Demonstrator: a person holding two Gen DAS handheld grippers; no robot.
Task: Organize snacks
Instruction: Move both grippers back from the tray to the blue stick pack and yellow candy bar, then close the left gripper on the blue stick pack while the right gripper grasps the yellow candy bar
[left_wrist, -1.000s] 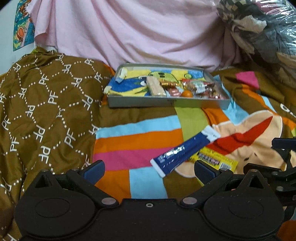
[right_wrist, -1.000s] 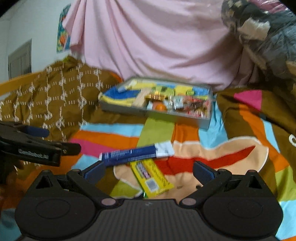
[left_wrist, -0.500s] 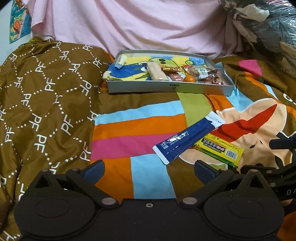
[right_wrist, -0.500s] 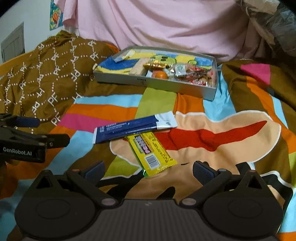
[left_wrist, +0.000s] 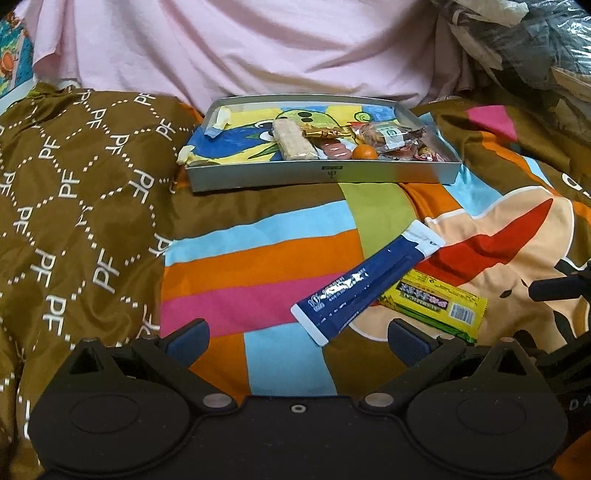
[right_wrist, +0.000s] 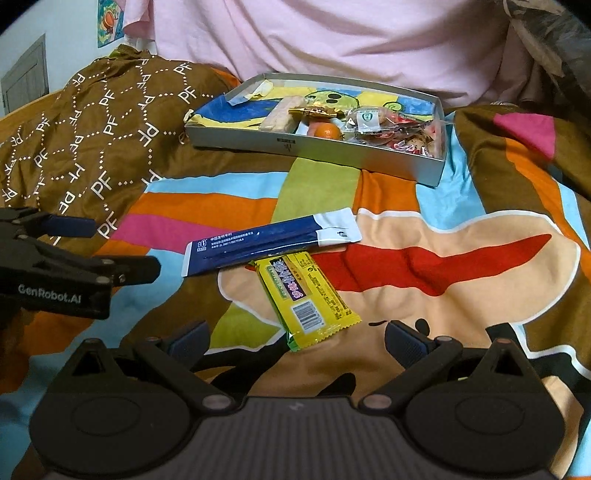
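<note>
A long blue-and-white snack packet lies on the colourful blanket, overlapping a yellow snack bar. A grey tray further back holds a wafer bar, an orange sweet, a gold wrapper and several clear-wrapped snacks. My left gripper is open and empty, just short of the blue packet; it also shows at the left of the right wrist view. My right gripper is open and empty, with the yellow bar's near end between its fingers.
A brown quilt with white "PF" lettering bulges at the left. A pink sheet hangs behind the tray. A bagged bundle sits at the back right. The striped blanket covers the soft surface.
Both grippers have moved forward and tilted down toward the two loose snacks, which now sit closer and larger. Both stay open. The snacks have not moved.
</note>
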